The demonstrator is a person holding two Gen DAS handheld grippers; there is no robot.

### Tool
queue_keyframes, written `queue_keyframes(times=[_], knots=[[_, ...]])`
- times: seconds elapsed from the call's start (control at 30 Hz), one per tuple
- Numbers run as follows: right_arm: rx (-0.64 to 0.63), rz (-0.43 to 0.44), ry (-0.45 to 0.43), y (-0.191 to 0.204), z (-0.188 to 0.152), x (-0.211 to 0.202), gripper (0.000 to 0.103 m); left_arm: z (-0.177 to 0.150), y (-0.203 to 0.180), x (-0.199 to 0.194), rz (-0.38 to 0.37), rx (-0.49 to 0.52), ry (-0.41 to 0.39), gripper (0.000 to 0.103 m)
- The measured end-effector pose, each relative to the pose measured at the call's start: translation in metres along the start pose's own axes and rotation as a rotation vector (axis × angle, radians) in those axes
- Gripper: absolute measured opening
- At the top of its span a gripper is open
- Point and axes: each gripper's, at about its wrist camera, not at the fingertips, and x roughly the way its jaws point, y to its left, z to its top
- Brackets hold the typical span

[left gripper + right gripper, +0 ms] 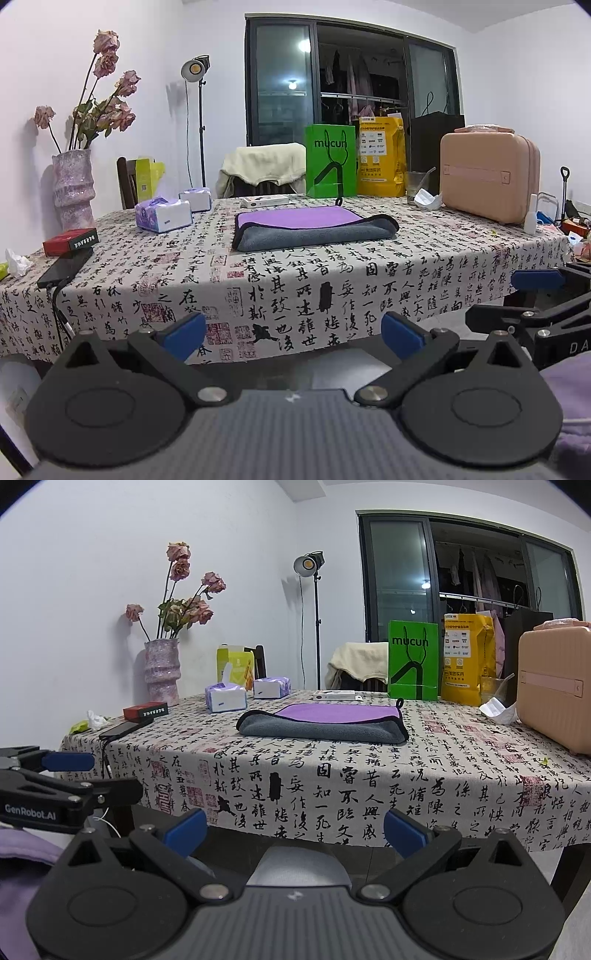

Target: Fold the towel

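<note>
A towel (314,227), purple on one side and grey on the other with black trim, lies folded over on the middle of the table; it also shows in the right wrist view (325,723). My left gripper (293,332) is open and empty, held low in front of the table's near edge, well short of the towel. My right gripper (295,829) is also open and empty, at the same distance. Each gripper shows at the side of the other's view.
The table has a calligraphy-print cloth (332,280). On it stand a vase of dried roses (72,184), two tissue packs (162,214), a red box (70,240), a phone (64,267), a green bag (330,164), a yellow bag (382,157) and a pink case (489,173).
</note>
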Motion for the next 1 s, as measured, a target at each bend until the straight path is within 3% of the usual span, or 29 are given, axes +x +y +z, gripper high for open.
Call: queue_keyframes(times=[0.37, 1.0], knots=[[-0.020, -0.033, -0.003, -0.007, 0.001, 0.011, 0.103, 0.000, 0.010, 0.011, 0.022, 0.011, 0.005, 0.103], [0.059, -0.061, 0.006, -0.047, 0.010, 0.058, 0.103, 0.026, 0.026, 0.061, 0.091, 0.060, 0.011, 0.103]])
